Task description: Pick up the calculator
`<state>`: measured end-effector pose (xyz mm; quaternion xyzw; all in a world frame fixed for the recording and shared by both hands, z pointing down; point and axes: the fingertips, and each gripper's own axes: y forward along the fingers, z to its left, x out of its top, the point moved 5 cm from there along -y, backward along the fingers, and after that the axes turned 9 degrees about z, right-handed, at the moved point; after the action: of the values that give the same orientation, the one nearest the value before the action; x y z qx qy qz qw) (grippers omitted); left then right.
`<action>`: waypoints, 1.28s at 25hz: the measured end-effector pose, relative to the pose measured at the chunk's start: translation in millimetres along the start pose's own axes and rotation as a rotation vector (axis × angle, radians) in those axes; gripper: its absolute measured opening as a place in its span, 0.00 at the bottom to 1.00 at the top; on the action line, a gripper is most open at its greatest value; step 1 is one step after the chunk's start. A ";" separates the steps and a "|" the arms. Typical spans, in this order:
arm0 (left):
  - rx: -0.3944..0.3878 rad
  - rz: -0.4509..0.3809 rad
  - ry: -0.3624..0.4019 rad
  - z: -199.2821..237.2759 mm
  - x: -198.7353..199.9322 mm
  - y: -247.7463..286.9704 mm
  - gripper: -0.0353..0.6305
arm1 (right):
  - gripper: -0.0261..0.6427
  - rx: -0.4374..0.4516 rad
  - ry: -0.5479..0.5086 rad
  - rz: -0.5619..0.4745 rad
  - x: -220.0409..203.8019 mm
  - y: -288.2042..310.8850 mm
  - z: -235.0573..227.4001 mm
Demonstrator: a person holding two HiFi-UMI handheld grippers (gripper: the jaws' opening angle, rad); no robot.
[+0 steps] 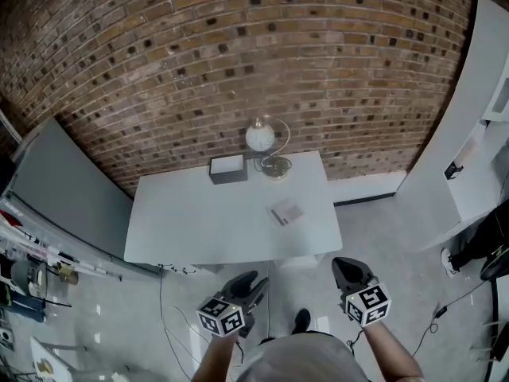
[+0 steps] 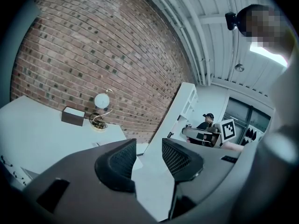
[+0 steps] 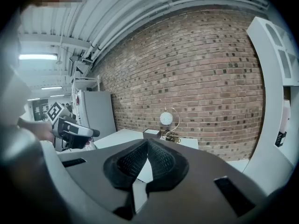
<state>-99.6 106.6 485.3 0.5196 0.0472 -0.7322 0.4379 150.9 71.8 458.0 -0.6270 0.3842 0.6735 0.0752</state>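
The calculator (image 1: pixel 287 212), a small flat grey slab, lies on the right half of the white table (image 1: pixel 183 221). Both grippers hang over the floor in front of the table's near edge, well short of the calculator. My left gripper (image 1: pixel 253 281) is open, and the left gripper view shows its jaws (image 2: pixel 148 143) parted with nothing between them. My right gripper (image 1: pixel 343 265) is shut, and in the right gripper view its ribbed pads (image 3: pixel 147 143) meet at the tips with nothing in them. These jaws hide the calculator in the right gripper view.
A grey box (image 1: pixel 227 168) and a white globe lamp on a gold wire stand (image 1: pixel 266 143) sit at the table's back edge by the brick wall. A white shelf unit (image 1: pixel 469 118) stands to the right and a grey cabinet (image 1: pixel 64 189) to the left. Cables lie on the floor (image 1: pixel 183 309).
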 end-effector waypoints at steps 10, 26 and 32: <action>0.047 0.009 -0.012 5.1 31.6 59.1 0.33 | 0.06 0.066 0.008 0.024 10.3 38.5 -65.2; 0.043 0.093 -0.054 98.1 61.0 117.1 0.33 | 0.06 0.060 0.069 0.094 14.6 134.0 -92.1; 0.001 0.173 -0.040 156.0 68.4 152.2 0.35 | 0.06 0.017 0.111 0.135 24.7 180.6 -103.0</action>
<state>-112.1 -108.8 560.2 0.5072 -0.0071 -0.7021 0.4998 121.6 -125.8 520.6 -0.6354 0.4345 0.6381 0.0136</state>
